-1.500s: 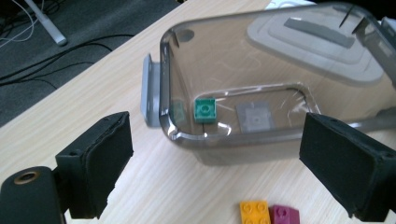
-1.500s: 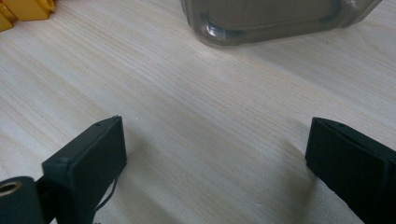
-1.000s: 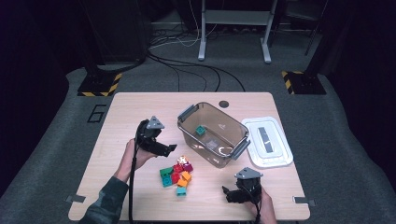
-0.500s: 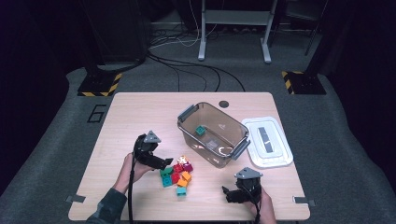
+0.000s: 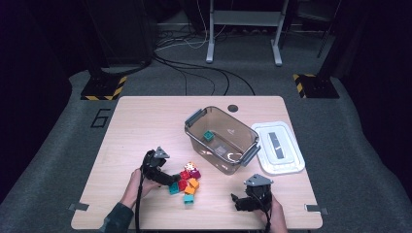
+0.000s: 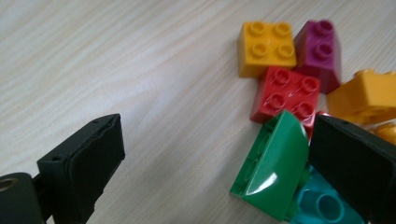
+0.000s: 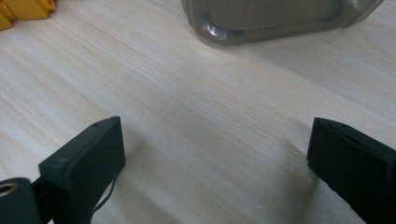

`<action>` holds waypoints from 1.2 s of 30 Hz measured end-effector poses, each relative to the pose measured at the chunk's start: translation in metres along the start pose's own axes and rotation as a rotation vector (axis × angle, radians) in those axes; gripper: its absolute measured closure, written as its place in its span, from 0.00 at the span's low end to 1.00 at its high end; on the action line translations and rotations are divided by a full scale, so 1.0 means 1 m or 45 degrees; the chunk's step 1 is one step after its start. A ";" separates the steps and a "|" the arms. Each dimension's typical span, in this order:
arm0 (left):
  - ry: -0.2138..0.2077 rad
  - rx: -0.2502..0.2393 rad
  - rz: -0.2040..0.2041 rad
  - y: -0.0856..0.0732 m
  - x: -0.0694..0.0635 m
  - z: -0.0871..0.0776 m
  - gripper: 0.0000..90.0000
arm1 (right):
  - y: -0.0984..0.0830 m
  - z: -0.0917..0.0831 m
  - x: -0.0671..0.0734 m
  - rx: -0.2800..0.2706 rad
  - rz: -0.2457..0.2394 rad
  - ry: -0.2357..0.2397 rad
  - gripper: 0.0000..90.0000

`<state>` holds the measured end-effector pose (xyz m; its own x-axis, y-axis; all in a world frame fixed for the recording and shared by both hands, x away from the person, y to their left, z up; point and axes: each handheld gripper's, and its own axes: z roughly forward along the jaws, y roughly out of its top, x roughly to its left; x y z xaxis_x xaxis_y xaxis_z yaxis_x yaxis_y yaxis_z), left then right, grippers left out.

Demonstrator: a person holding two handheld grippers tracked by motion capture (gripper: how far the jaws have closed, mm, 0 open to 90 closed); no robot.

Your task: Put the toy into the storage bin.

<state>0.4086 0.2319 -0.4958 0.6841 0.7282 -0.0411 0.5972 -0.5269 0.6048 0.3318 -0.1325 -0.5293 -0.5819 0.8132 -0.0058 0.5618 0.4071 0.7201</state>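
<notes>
Looks like bricks-into-bin sort, early: one teal brick (image 5: 208,136) in clear bin (image 5: 196,132), lid (image 5: 291,162) off beside it. Rest of brick pile (image 5: 187,180) on counter (image 5: 136,121). Left tongs (image 5: 167,179) spread wide, at green brick (image 6: 273,168), nothing gripped. Right tongs (image 5: 241,202) wide apart, empty, near bin.

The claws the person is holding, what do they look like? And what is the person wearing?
Each claw, the left claw and the right claw, is black, with two thick, blocky black jaws with flat faces. A grey three-cornered plate sits on top of each, and a black cable trails back from the left one. The person wears a dark green sleeve on the left arm.
</notes>
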 end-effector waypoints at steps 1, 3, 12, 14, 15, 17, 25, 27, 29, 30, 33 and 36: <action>0.004 0.003 -0.007 -0.001 0.001 0.001 0.05 | 0.000 0.000 0.000 0.000 0.000 0.000 0.04; 0.010 0.008 -0.020 -0.004 0.002 0.002 0.06 | 0.000 0.000 0.000 0.000 0.000 0.000 0.04; -0.017 0.010 -0.008 -0.012 0.004 0.000 0.26 | 0.000 0.000 0.000 0.000 0.000 0.000 0.04; -0.013 0.016 0.008 -0.014 0.004 0.000 0.36 | 0.000 0.000 0.000 0.000 -0.001 0.000 0.04; -0.010 0.023 0.014 -0.015 0.004 0.000 0.41 | 0.000 0.000 0.000 0.001 -0.001 0.001 0.04; -0.002 0.022 0.018 -0.016 0.003 0.000 0.48 | 0.000 0.000 0.000 0.000 -0.001 0.001 0.04; 0.020 -0.007 0.029 -0.022 0.004 -0.003 0.61 | 0.000 0.000 0.000 0.000 0.000 0.000 0.04; 0.025 -0.006 0.032 -0.022 0.005 -0.004 0.62 | 0.000 0.000 0.000 0.001 -0.001 0.000 0.04; 0.031 -0.019 0.029 -0.023 0.005 -0.004 0.62 | 0.000 0.000 0.000 0.001 -0.002 0.001 0.04; 0.030 -0.022 0.026 -0.023 0.005 -0.003 0.62 | 0.000 0.000 0.000 0.001 -0.001 0.001 0.04; 0.031 -0.022 0.018 -0.023 0.006 -0.003 0.62 | 0.000 0.000 0.000 0.000 0.000 0.000 0.04; 0.024 -0.019 0.008 -0.023 0.006 -0.004 0.62 | 0.000 0.000 0.000 0.001 -0.002 0.001 0.04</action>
<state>0.3977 0.2504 -0.5069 0.6799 0.7330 -0.0222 0.5863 -0.5252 0.6167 0.3319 -0.1326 -0.5293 -0.5830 0.8124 -0.0061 0.5614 0.4083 0.7198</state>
